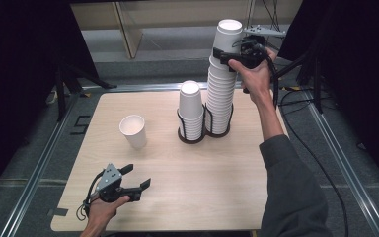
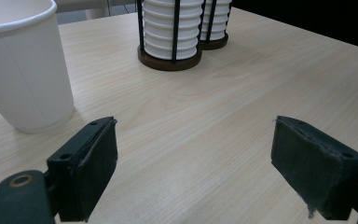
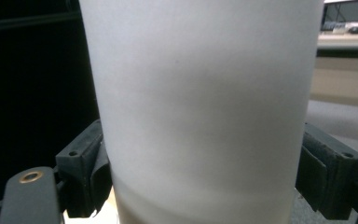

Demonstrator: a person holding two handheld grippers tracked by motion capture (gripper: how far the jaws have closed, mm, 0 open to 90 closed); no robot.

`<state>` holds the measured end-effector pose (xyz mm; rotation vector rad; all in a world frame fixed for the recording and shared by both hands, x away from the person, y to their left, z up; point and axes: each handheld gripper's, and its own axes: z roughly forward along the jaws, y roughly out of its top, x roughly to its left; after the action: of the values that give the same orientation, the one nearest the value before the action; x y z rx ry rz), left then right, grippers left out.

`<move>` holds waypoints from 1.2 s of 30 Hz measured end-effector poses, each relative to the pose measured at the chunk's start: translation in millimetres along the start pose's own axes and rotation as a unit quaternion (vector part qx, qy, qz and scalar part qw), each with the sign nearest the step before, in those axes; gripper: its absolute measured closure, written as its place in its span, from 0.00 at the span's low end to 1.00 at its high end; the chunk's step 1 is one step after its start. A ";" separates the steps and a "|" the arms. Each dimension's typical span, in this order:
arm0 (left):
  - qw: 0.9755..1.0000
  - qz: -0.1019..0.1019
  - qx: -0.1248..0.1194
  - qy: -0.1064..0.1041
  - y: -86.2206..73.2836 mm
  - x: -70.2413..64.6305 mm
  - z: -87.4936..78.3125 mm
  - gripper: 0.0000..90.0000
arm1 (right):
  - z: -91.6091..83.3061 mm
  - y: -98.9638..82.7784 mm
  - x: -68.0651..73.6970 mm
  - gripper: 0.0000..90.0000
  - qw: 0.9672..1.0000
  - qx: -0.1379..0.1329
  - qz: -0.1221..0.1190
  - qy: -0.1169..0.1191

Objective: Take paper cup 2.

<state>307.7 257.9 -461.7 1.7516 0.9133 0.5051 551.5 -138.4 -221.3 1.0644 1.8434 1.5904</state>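
Paper cup (image 1: 227,35) tops the tall stack (image 1: 220,94); we grip it in the right gripper (image 1: 225,56), arm stretched forward and raised. Our left gripper (image 1: 137,177) rests low on the table (image 1: 202,173), jaws apart, holding nothing.

On the table (image 1: 187,168), two cup holders stand side by side at the far middle, touching: the left holder (image 1: 191,136) carries the shorter stack of cups (image 1: 191,109), the right holder (image 1: 219,129) the tall stack (image 1: 221,94). A single cup (image 1: 133,131) stands upright to the left of the holders, a little nearer the person. The left gripper (image 1: 137,177) lies low over the table's near left corner, before the single cup. The right gripper (image 1: 223,55) is at the top cup (image 1: 227,37) of the tall stack, which sits between its jaws, reached from the right
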 end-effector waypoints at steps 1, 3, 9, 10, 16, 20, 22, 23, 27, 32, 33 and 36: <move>1.000 0.003 0.003 0.000 0.1 0.3 -0.4 0.16 | -1.8 3.3 1.4 0.19 1.000 -0.004 0.003 -0.001; 1.000 0.003 0.003 0.000 0.1 0.0 -0.3 0.16 | -7.0 13.9 4.2 0.19 1.000 -0.018 -0.003 -0.002; 1.000 0.003 0.003 -0.005 -0.2 -0.2 0.2 0.16 | -15.6 29.6 7.6 0.19 0.999 -0.038 -0.009 -0.005; 1.000 0.005 0.006 -0.004 0.0 -0.5 -0.1 0.16 | -17.9 32.7 8.1 0.19 0.999 -0.042 -0.007 -0.005; 1.000 0.006 0.010 -0.003 0.3 -1.6 -0.1 0.16 | -33.5 51.2 10.8 0.20 0.998 -0.069 0.001 0.003; 1.000 0.003 0.006 -0.005 0.1 -1.5 0.7 0.16 | -44.8 62.7 13.7 0.20 0.996 -0.088 -0.002 0.007; 1.000 0.006 0.008 -0.006 0.2 -1.2 0.3 0.16 | -50.6 66.5 16.3 0.20 0.996 -0.093 -0.008 0.008; 1.000 0.006 0.011 -0.004 0.5 -1.6 -0.3 0.16 | -53.5 67.6 16.7 0.20 0.995 -0.094 -0.012 0.009; 1.000 0.007 0.013 -0.004 0.4 -1.9 -0.3 0.16 | -66.0 66.4 18.9 0.20 0.996 -0.084 -0.015 0.009; 1.000 0.005 0.005 -0.006 -0.2 -1.4 1.2 0.16 | -87.4 50.8 21.6 0.20 0.997 -0.075 -0.027 0.012; 1.000 0.006 0.012 -0.001 0.4 -1.8 -0.1 0.16 | -92.3 46.0 22.5 0.20 0.997 -0.070 -0.022 0.016; 1.000 0.010 0.013 -0.001 0.6 -1.9 -0.2 0.16 | -105.3 29.2 23.8 0.20 0.997 -0.062 -0.024 0.023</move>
<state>306.5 256.4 -460.9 1.7855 0.9056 0.5058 463.2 -181.4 -167.8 0.9295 1.7603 1.6920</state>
